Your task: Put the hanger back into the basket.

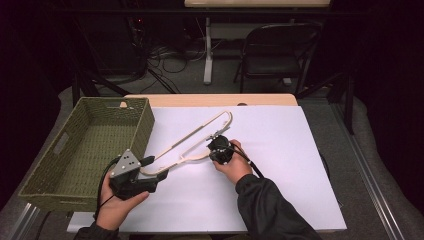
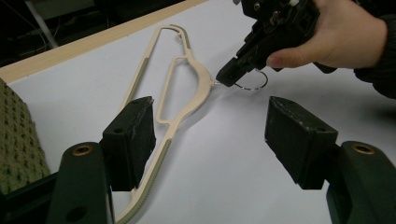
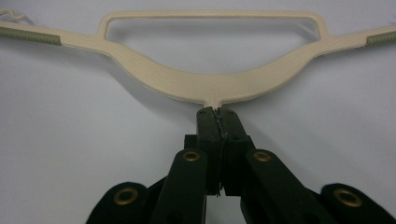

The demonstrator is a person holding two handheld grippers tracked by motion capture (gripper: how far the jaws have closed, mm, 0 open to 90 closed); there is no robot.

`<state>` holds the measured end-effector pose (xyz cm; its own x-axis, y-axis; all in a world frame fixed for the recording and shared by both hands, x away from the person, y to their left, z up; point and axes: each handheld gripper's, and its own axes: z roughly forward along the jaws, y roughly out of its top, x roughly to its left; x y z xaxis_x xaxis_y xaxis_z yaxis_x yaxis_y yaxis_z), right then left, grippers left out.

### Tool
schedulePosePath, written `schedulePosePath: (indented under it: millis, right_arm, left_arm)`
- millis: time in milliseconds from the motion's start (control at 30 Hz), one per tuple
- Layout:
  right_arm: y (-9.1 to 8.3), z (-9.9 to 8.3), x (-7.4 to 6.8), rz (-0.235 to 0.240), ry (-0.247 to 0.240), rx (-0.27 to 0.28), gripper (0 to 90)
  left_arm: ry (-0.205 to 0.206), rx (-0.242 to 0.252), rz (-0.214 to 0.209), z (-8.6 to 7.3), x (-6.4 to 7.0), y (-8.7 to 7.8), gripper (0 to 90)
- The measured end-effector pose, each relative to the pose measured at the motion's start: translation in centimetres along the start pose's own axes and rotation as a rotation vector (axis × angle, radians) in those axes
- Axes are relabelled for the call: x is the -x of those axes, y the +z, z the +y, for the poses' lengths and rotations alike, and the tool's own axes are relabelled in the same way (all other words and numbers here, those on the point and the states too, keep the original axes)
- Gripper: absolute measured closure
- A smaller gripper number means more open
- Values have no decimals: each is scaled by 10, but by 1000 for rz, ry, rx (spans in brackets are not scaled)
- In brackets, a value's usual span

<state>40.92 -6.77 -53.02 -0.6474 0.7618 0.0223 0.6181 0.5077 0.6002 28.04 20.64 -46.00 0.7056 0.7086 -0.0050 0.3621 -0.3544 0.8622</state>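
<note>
Right gripper view gives me the clearest read: the cream hanger lies flat on the white tabletop, and my right claw is clamped shut on the thin wire neck where the metal hook leaves the hanger's body. The jaws meet with only the wire between them, which is a narrow hold — I judge the hanger could swivel around that wire if I lift fast.

From the high view, the hanger stretches diagonally across the tabletop, its near arm ending just beside the left claw and its far loop pointing away toward the back edge. The green woven basket stands at the left, close to the hanger's near end, and I take it as the likely destination.

In the left gripper view my left claw is spread wide, with one hanger arm passing right by the left-hand pad, whether touching or not I cannot tell. The right claw and the wire hook sit beyond.

To do this well I would bring the left claw square over that ribbed arm, close it firmly, then raise both ends together — level, slow — and clear the basket wall before lowering.
</note>
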Motion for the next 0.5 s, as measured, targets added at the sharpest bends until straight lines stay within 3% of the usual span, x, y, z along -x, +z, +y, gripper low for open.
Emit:
schedulePosePath:
  millis: [67, 100, 167, 267, 367, 500]
  right_arm:
    - [-2, 3, -1, -7, -1, 21, 894]
    - [-4, 5, -2, -9, -11, -6, 894]
    - [-5, 7, -3, -17, -8, 3, 894]
    - [-7, 8, -1, -2, 5, -27, 894]
    - [-6, 8, -1, 0, 7, -34, 894]
    - [-8, 10, -1, 2, 11, -47, 894]
  left_arm:
    - [10, -6, 1, 1, 2, 8, 330]
    - [12, -9, 3, 2, 3, 12, 330]
    - [22, -17, 5, 3, 3, 21, 330]
    - [28, -50, 21, 2, 2, 40, 330]
    - [27, -77, 40, 1, 1, 57, 325]
    - [64, -136, 91, -2, -1, 82, 306]
